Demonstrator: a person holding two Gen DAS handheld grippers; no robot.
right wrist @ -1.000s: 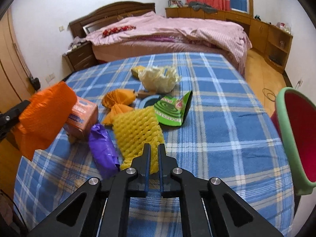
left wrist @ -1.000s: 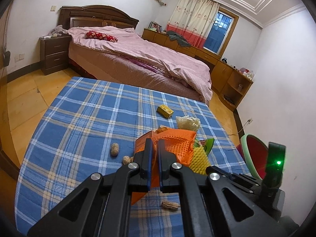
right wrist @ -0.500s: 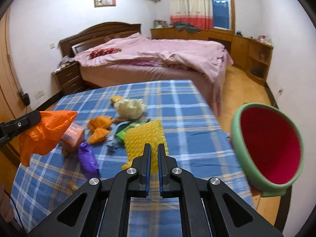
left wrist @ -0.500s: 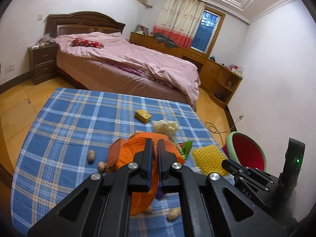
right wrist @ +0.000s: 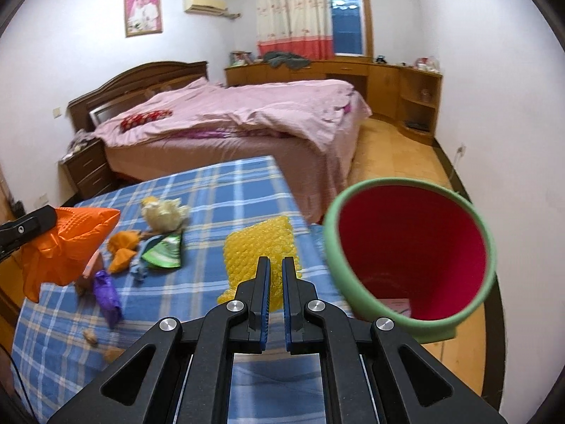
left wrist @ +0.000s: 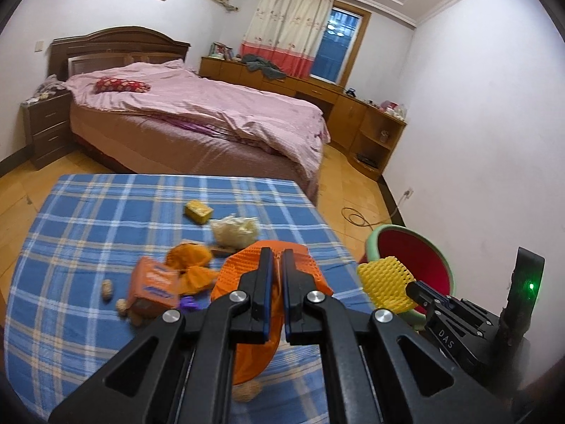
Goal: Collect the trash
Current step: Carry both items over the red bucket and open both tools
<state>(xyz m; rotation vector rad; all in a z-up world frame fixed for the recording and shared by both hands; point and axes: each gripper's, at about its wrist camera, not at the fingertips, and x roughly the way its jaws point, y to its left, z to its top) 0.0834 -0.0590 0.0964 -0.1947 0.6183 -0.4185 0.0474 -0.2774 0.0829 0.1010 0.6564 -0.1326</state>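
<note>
The left gripper [left wrist: 277, 258] is clamped tight on an orange foam net [left wrist: 252, 335], held above the blue plaid tablecloth [left wrist: 84, 219]; the right gripper [right wrist: 276, 265] pinches a yellow foam net [right wrist: 261, 247] just as tightly, beside the green-rimmed red bin [right wrist: 409, 254] off the table's edge; wrappers, an orange carton [left wrist: 152, 282] and peanuts [left wrist: 107, 288] lie scattered on the cloth.

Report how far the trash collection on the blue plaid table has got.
Done: one pink item lies in the red bin. In hand: left claw grips orange foam net; right claw grips yellow foam net. Left: green wrapper, purple wrapper, orange box, peanuts.
</note>
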